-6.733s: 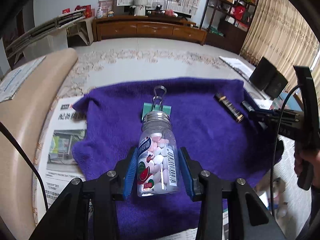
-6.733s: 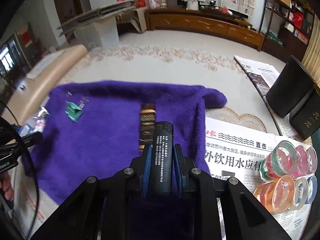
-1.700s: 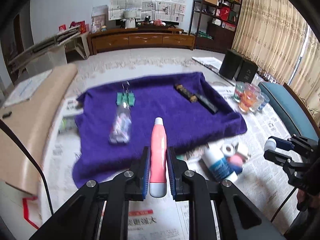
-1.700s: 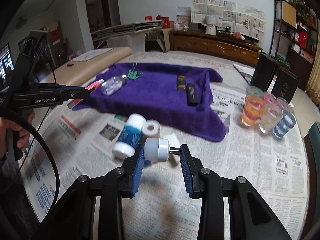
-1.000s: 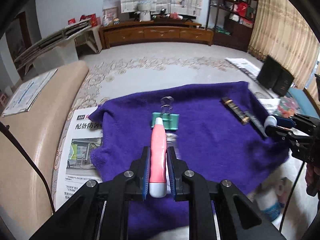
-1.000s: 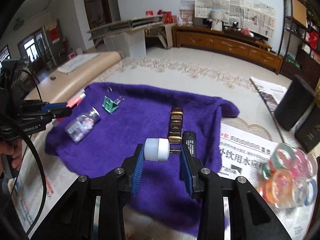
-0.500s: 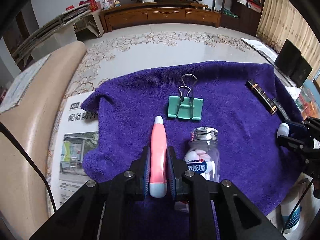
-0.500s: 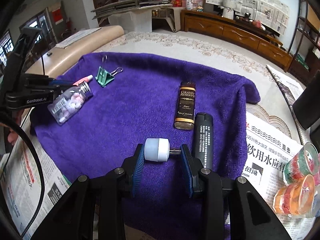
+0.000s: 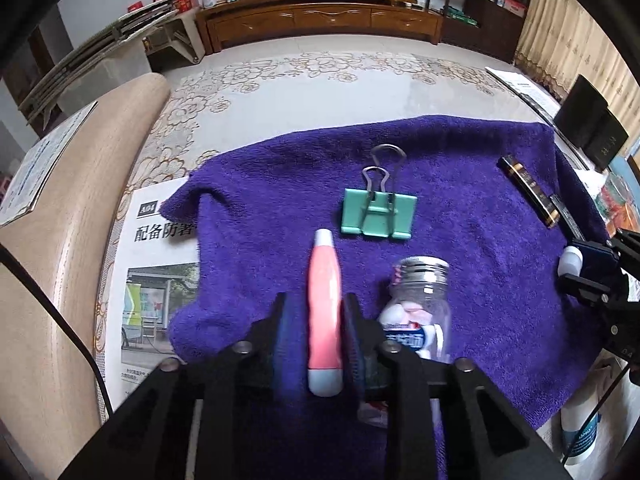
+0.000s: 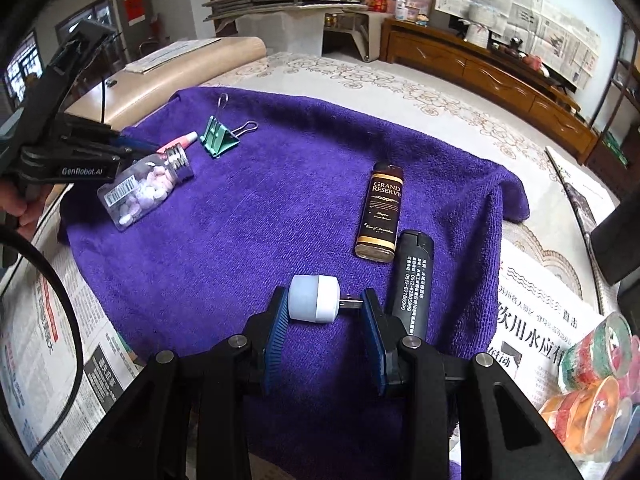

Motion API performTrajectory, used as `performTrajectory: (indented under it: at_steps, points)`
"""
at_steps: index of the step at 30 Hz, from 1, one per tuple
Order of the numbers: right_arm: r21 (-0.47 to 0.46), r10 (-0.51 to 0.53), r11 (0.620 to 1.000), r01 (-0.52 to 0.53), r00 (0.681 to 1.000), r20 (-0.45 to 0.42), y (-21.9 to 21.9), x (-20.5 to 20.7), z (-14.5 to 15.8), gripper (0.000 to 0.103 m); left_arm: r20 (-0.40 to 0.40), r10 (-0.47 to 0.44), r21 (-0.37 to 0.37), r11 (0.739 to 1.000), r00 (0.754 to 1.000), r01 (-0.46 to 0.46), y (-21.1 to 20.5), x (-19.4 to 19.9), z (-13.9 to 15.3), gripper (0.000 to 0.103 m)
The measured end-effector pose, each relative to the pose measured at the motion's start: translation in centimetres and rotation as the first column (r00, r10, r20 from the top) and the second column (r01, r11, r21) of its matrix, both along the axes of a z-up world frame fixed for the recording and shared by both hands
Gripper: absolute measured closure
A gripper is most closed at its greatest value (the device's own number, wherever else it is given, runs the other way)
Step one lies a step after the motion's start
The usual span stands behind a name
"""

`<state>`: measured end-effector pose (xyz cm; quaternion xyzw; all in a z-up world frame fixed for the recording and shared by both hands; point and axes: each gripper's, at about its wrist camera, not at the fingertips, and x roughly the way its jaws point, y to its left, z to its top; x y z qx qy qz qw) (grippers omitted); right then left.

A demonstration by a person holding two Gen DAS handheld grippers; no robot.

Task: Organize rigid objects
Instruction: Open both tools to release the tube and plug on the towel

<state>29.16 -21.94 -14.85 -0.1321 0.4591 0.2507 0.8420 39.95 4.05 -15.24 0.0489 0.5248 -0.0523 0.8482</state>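
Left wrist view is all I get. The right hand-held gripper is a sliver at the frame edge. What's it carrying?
Observer: The right hand-held gripper pinches a small white plug-in light end to end, one pad on its body, the other on its metal plug.
Operator: Over what?
Observer: Over the purple towel, just left of a black bar with white print.
Operator: Is that bar touching the brown thing?
Observer: It lies right beside the brown bottle, which reads GRAND RESERVE. I cannot tell whether they touch.
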Motion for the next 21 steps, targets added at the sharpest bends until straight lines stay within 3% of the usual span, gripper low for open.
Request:
performTrajectory:
  at_steps: [5, 8, 10, 14, 17, 19, 21]
  points:
    - [0.023, -0.004, 1.0, 0.004, 1.0, -0.021, -0.3, 0.2, 0.4, 0.064, 0.027, 0.008, 0.003, 1.0, 1.0, -0.008, 0.3, -0.3, 0.5, 0.068]
    - [0.028, -0.021, 0.999, 0.022, 1.0, -0.002, -0.6, -0.4, 1.1, 0.058, 0.066, 0.013, 0.016, 1.0, 0.998, -0.014, 0.3, -1.2, 1.7, 0.049]
    - [0.03, -0.034, 0.999, 0.034, 0.999, 0.016, -0.8, -0.9, 1.7, 0.048, 0.094, 0.006, 0.009, 1.0, 0.996, -0.007, 0.0, -2.0, 2.7, 0.032]
    - [0.046, -0.085, 0.996, 0.083, 0.995, 0.046, -1.6, -2.0, 3.1, 0.039, 0.13, -0.014, -0.003, 1.0, 0.991, 0.014, -0.9, -4.1, 4.5, 0.027]
    - [0.06, -0.144, 0.988, 0.14, 0.988, 0.065, -2.6, -3.2, 4.4, 0.017, 0.135, -0.027, -0.034, 0.999, 0.99, 0.032, -1.7, -5.9, 5.3, 0.021]
    - [0.06, -0.176, 0.983, 0.172, 0.982, 0.068, -3.2, -4.3, 5.1, 0.002, 0.143, -0.036, -0.06, 0.997, 0.989, 0.045, -2.6, -7.4, 5.7, 0.008]
    - [0.057, -0.215, 0.976, 0.211, 0.974, 0.069, -4.0, -5.8, 5.8, 0.0, 0.156, -0.039, -0.107, 0.993, 0.987, 0.056, -3.4, -9.4, 6.1, 0.0]
